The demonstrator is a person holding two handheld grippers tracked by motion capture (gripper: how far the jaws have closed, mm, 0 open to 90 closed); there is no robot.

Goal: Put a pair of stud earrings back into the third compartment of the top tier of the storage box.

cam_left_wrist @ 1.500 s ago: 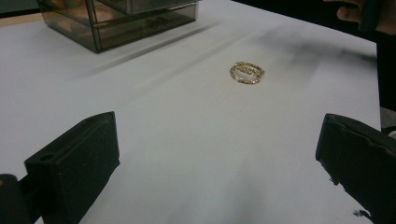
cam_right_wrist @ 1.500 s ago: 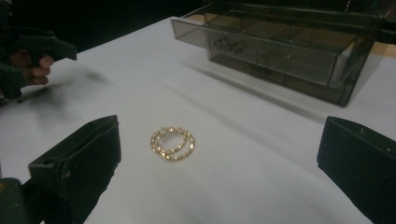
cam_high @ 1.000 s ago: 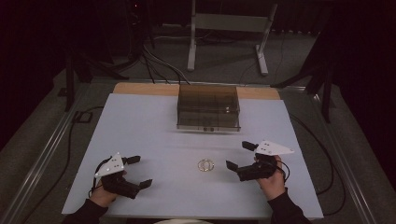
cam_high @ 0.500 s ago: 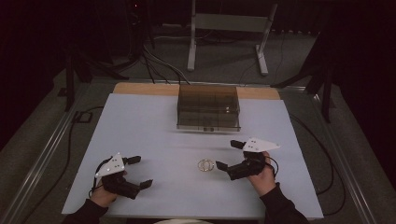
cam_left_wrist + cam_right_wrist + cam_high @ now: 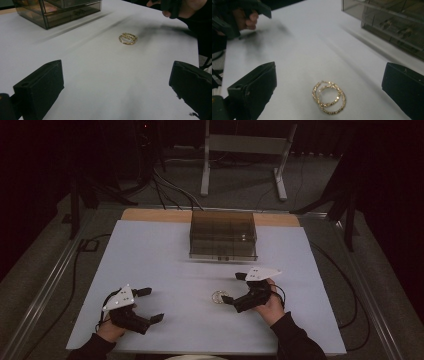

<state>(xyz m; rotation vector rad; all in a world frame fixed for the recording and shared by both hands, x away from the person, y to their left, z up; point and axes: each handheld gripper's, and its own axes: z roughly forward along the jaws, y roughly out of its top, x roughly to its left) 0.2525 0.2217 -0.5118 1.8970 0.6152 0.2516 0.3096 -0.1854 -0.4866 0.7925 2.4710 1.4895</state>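
- My right gripper [image 5: 234, 287], jaws spread wide, sits just beside the gold hoop earrings [image 5: 218, 297], at their 3 o'clock.
- Earrings lie flat on the white table [image 5: 165, 250], 6 o'clock of the smoked drawer box [image 5: 223, 235].
- My left gripper [image 5: 149, 304], jaws apart, nothing held, sits at the table's 7 o'clock.

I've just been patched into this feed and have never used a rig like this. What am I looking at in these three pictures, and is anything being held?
There is no robot: a person holds a hand-held gripper in each hand. The high view looks down on the white table. The left gripper rests at lower left; the right gripper sits beside a pair of gold glittery hoop earrings. The other two pictures come from cameras riding on each gripper, looking along its black fingers. The earrings lie loose on the table between the right gripper's open fingers. A smoky transparent drawer box stands further back. Both grippers are open, holding nothing.
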